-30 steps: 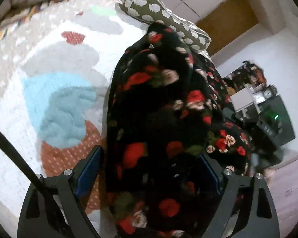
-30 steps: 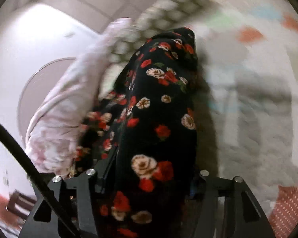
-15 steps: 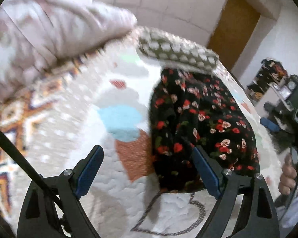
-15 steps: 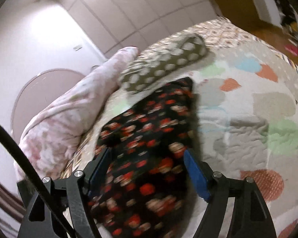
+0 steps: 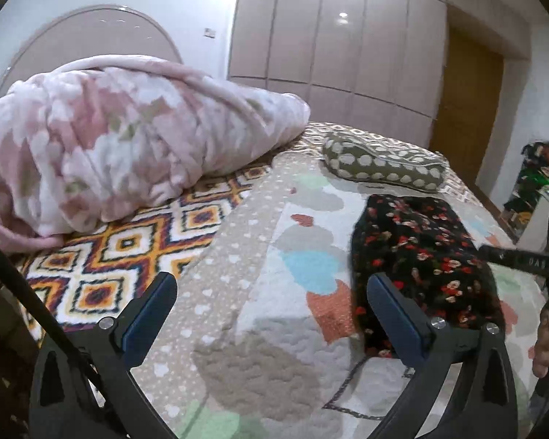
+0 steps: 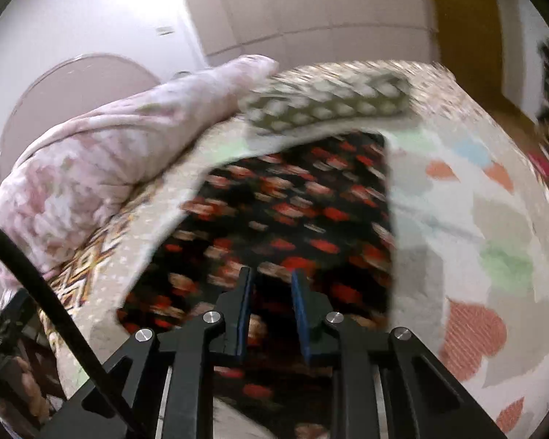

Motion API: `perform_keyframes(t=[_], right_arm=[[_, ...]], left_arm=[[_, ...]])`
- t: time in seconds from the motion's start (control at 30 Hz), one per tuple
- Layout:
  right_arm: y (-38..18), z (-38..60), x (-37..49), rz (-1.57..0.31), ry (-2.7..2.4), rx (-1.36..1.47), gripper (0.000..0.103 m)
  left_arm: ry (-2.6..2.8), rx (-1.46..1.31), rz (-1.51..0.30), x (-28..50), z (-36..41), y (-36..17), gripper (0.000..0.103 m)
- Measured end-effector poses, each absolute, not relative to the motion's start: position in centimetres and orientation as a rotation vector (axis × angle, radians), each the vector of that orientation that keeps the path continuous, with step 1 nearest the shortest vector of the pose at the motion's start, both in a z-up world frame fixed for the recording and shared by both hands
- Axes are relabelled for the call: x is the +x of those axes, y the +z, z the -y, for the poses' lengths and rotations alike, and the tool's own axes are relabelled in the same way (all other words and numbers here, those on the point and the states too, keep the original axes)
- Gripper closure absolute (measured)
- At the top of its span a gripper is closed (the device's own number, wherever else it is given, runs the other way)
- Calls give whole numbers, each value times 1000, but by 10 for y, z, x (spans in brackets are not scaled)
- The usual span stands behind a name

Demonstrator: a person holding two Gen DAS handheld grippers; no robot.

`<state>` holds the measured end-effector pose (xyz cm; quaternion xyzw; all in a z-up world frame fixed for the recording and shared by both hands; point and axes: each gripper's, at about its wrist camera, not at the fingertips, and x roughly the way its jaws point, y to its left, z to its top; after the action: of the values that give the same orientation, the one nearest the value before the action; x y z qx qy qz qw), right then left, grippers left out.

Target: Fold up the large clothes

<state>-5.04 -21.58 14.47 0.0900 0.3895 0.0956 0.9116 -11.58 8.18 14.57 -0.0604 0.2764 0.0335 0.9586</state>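
A black garment with red and white flowers (image 5: pixel 421 256) lies folded in a flat rectangle on the bed's patchwork quilt (image 5: pixel 274 366). It also shows in the right wrist view (image 6: pixel 292 226), blurred. My left gripper (image 5: pixel 271 303) is wide open and empty, held back above the quilt left of the garment. My right gripper (image 6: pixel 271 285) hovers over the garment's near part with its jaws narrowed to a small gap, holding nothing.
A rolled pink blanket (image 5: pixel 128 146) lies at the back left. A green dotted pillow (image 5: pixel 380 164) lies beyond the garment. A patterned rug-like cover (image 5: pixel 128 248) lies under the blanket. The bed edge is near me. Wardrobe and door stand behind.
Both grippers let go of the garment and pulled back. The garment now lies flat on the quilt. The right gripper's jaws have narrowed.
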Motion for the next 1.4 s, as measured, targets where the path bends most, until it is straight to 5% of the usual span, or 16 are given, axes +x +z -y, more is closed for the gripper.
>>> perform_keyframes(t=[0.4,0.93,0.97,1.07,1.4], right_arm=[[78,124,56,-1016,292,187,74],[104,217,-118,-846,210,218,70],[108,217,-126,-833,203,206,68],[122,209,-158,-792,110,91,35],[110,209,-191,-819,-78,-18,30]], left_arm=[[164,6,-495,-131,-72,141,0],[53,0,-636,-144,-34,131,0],[51,4,-653,-144,-29,127,0],[32,2,-707,-145,-15,117,0],[6,-5,-811,-158,8,92,0]])
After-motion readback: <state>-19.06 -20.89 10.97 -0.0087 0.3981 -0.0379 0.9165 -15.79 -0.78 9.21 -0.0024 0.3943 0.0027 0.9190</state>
